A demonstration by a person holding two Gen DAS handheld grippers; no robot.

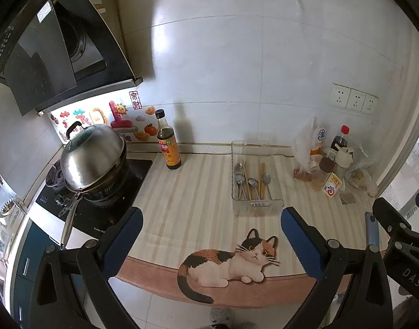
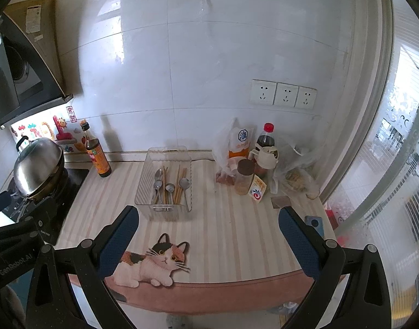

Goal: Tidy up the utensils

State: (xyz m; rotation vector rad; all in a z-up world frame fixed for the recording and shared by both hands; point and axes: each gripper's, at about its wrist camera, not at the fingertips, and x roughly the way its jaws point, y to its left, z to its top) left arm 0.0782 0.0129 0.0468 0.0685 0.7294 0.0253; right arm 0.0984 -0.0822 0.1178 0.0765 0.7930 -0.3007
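We find the counter (image 1: 182,219) under a striped mat, its near edge carrying a cat picture (image 2: 152,263). At ten o'clock from the mat's centre sits the wok (image 1: 91,161) with its steel lid on the hob. At two o'clock a cluster of bottles and bags (image 2: 253,164) crowds the wall.

The tray (image 2: 165,181), clear plastic, stands at twelve o'clock on the mat. Inside it lie the spoons (image 2: 161,185) and the chopsticks (image 2: 179,183), all lengthwise but mingled, with chopsticks running between spoons. Nothing of the kind lies loose on the mat. This fits either utensils gathered in and done, or a mixed lot awaiting sorting; we cannot settle which.

The left gripper (image 1: 209,235) and the right gripper (image 2: 206,233) both hover at six o'clock of the tray, fingers spread wide and holding nothing.

Risks noted: the tray looks light, so any pinch inside could drag or tip it. Chopsticks are thin and round and may roll from the pads. The sauce bottle (image 1: 168,145) at eleven o'clock is tall and may topple under a wide left sweep.
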